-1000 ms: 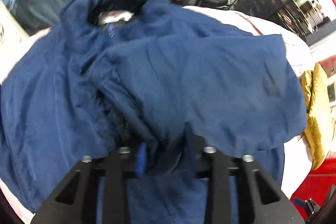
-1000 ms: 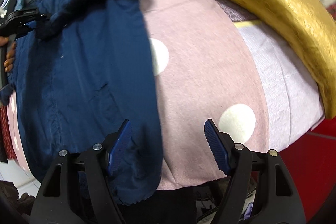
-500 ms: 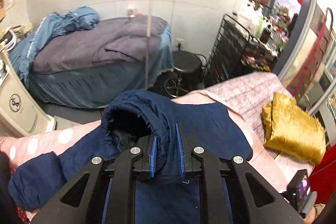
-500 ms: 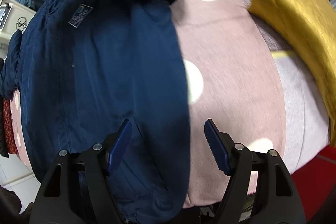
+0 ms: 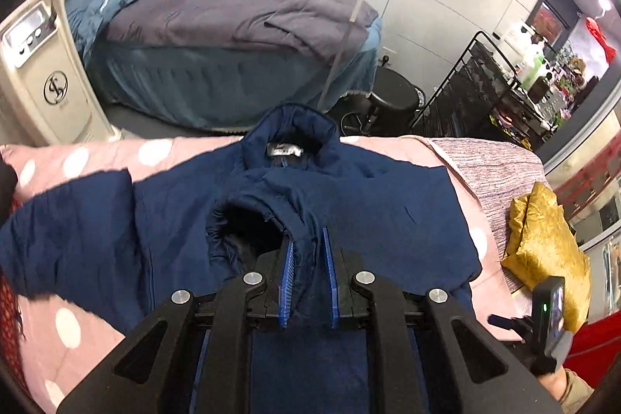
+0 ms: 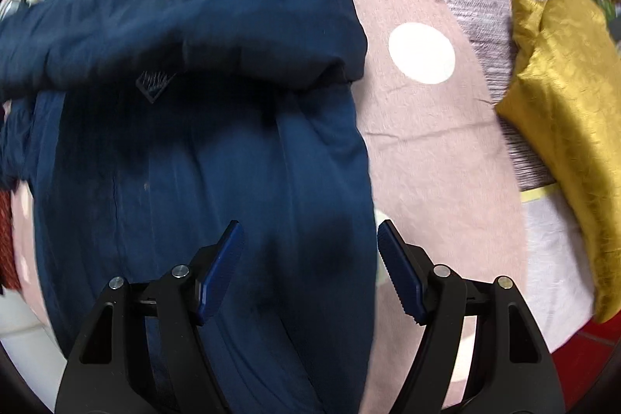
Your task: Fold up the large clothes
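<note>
Left gripper [image 5: 308,274], closing on the sleeve cuff [image 5: 248,220], has lifted it toward the jacket's [image 5: 388,204] 12 o'clock collar, starting the fold; right gripper [image 6: 310,274] hangs released.

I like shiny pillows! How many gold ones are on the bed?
1. The gold pillow lies at the bed's right end, beside the blue jacket. Others may be hidden.

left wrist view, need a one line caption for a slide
Left gripper closing on a navy jacket's sleeve cuff, lifted over a pink polka-dot bed.
</note>
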Demonstrator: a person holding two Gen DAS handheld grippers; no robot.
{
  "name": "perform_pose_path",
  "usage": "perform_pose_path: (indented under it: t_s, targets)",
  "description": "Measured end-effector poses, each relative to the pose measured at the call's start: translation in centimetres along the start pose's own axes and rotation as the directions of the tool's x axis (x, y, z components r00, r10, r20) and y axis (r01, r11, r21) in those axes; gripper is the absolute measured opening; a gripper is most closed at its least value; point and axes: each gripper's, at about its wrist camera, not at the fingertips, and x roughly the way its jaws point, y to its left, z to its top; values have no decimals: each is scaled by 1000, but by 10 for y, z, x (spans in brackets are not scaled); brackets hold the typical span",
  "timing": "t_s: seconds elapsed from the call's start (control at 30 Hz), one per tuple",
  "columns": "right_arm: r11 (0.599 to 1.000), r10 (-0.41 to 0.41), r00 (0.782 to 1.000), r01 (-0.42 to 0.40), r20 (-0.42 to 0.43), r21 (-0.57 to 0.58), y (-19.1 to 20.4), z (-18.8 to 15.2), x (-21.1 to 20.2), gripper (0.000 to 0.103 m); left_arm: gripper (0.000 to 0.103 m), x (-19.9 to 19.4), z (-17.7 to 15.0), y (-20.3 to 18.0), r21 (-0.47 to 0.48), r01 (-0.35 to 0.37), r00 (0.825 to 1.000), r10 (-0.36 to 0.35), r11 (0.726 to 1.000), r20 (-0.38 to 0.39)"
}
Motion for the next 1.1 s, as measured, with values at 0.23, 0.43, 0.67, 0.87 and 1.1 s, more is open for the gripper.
perform_pose_path:
  t_s: [0.23, 0.43, 0.67, 0.87, 1.1]
  targets:
    - [945, 45, 999, -47, 14, 325, -49, 29, 24, 71, 11, 10, -14, 2, 32, -59, 998, 60, 998, -32]
    - [857, -20, 999, -4, 41, 516, -83, 31, 10, 71, 18, 35, -38, 33, -68, -131, 982, 120, 989, -148]
    - [994, -40, 963, 11, 266, 110, -16, 63, -35, 71, 60, 61, -48, 2, 18, -93, 983, 95, 995, -159]
    - [965, -57, 980, 103, 190, -243, 59, 61, 6, 87, 86, 116, -50, -26, 131, -95, 971, 121, 987, -207]
    - [953, -130, 980, 165, 149, -253, 54, 63, 42, 92, 92, 186, -76, 14, 71, -141, 897, 158, 987, -413]
